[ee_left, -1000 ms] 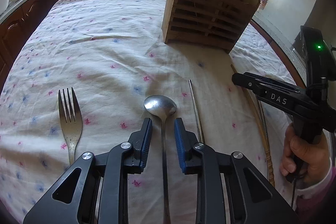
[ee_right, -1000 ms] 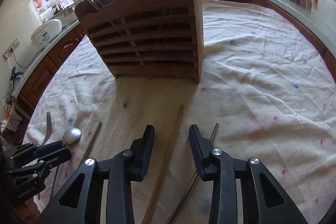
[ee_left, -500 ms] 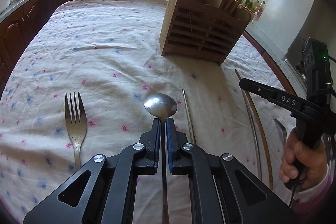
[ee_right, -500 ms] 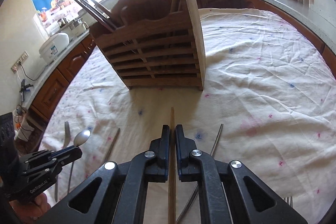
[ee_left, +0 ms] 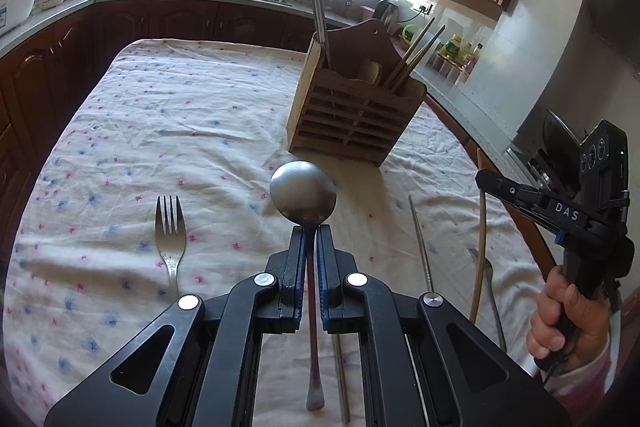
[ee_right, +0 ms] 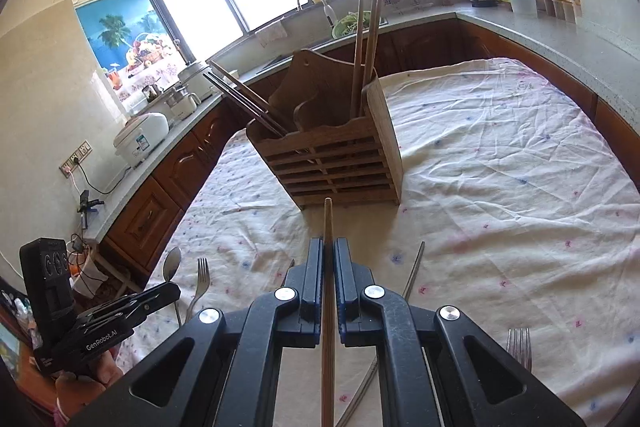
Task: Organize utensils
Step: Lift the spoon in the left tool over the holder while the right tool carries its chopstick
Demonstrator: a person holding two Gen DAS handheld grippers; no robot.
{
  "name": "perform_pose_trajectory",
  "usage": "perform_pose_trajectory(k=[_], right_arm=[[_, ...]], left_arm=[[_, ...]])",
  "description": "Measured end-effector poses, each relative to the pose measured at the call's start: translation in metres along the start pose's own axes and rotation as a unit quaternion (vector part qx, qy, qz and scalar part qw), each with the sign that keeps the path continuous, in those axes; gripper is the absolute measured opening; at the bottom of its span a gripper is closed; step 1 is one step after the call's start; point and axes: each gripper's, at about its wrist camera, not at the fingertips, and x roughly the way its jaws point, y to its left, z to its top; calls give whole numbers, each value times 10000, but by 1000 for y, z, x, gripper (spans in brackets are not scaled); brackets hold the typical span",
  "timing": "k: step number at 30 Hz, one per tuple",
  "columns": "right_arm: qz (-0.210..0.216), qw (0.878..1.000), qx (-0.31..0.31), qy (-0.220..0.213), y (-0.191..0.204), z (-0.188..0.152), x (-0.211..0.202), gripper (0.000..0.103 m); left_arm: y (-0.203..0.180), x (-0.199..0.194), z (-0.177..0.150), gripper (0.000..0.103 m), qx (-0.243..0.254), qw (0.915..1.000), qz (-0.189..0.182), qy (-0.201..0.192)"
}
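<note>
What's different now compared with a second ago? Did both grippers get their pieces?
Yes. The left gripper closed on the spoon and lifted it off the cloth. The right gripper closed on the wooden chopstick and raised it toward the holder. Both were open before. The fork, the metal chopstick and the holder stayed put.

Spoon [ee_left: 303, 193]: dull grey metal, smooth. Chopstick [ee_right: 328, 227]: matt light wood. Holder [ee_left: 352, 115]: slatted brown wood, unpolished. Desk cloth [ee_left: 180, 131]: creased white fabric, printed flowers. Tongs [ee_left: 311, 231]: matt black plastic, blue pads.
</note>
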Motion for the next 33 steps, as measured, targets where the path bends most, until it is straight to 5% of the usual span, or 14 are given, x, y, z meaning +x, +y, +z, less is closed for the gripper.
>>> perform_pose_trajectory(k=[12, 33], right_arm=[[109, 9975, -13, -701, 6, 19, -48, 5], [102, 9938, -37, -1106, 5, 49, -58, 5]], left_arm=[[-18, -36, 19, 3, 155, 9986, -109, -492], [-26, -45, 58, 3, 202, 9955, -106, -919]])
